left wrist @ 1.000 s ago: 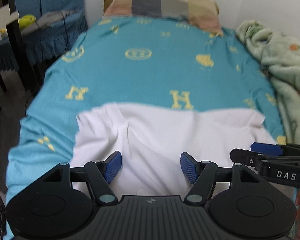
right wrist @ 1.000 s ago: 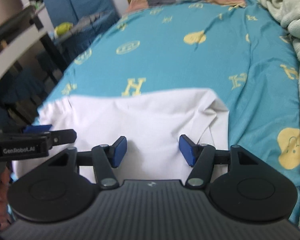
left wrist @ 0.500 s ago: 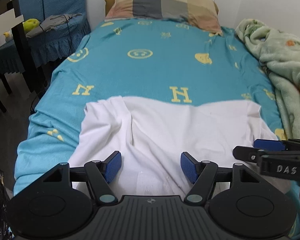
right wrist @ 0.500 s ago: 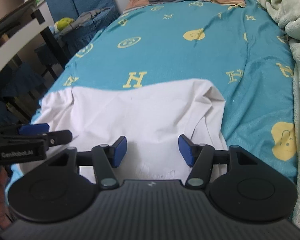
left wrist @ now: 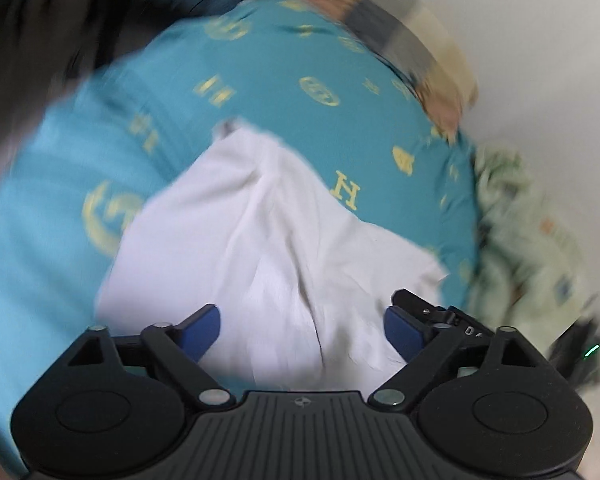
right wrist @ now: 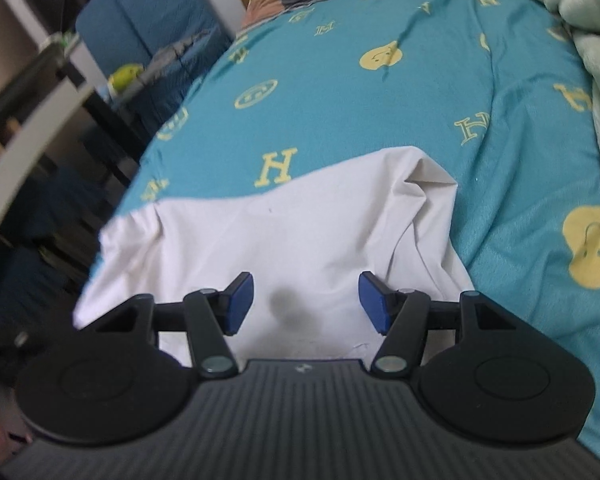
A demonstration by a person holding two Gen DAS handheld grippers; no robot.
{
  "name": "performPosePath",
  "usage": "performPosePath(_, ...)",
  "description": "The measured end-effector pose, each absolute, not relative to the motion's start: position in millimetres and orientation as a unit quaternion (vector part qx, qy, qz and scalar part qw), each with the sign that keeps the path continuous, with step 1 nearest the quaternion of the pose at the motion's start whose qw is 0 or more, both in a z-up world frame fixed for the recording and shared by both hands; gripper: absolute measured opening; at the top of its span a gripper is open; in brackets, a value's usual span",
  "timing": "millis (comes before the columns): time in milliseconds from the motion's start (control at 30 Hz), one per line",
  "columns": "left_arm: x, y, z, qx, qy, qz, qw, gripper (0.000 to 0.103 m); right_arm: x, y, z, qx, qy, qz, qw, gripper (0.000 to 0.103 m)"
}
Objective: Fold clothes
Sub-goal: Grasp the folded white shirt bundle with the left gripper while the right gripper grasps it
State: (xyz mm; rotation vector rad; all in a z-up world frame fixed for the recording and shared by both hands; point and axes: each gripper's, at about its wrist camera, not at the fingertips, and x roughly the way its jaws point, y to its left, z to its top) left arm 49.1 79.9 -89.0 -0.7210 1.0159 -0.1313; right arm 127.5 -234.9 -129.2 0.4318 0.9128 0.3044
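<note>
Only the right wrist view shows the white garment's (right wrist: pixel 300 240) folded corner sharply.

left wrist view: motion-blurred, pillow (left wrist: pixel 404 36) and blanket (left wrist: pixel 528 220) smeared | white garment (right wrist: pixel 284 240) near edge hidden behind right gripper (right wrist: pixel 306 300) body | blanket cut by right-view frame edge

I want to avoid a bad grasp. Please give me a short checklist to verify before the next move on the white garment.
1. Left gripper open: ok.
2. Right gripper open: ok.
3. White garment lies on the bed sheet: ok.
4. Garment flat: not ok, its far right corner is creased.
5. Left view sharp enough to aim: not ok, it is blurred.
6. Blanket clear of the garment: ok.
</note>
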Motion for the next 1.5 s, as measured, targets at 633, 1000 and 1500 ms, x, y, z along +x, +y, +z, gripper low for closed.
performPosePath(633, 46.0, 127.6, -136.2, -0.574, 0.387, -0.052, 0.72, 0.082, 86.9, -219.3, -161.5, 0.538, 0.494, 0.232, 0.642, 0.061)
performPosePath(1000, 50.8, 122.5, -136.7, -0.594, 0.361, -0.082, 0.714, 0.084, 77.0, -233.0, -195.1, 0.625, 0.47, 0.118, 0.612, 0.063)
performPosePath(1500, 50.8, 127.3, -180.2, -0.595, 0.429, 0.025, 0.679, 0.078, 69.1, -254.0, -195.1, 0.62, 0.406, 0.024, 0.671, 0.029)
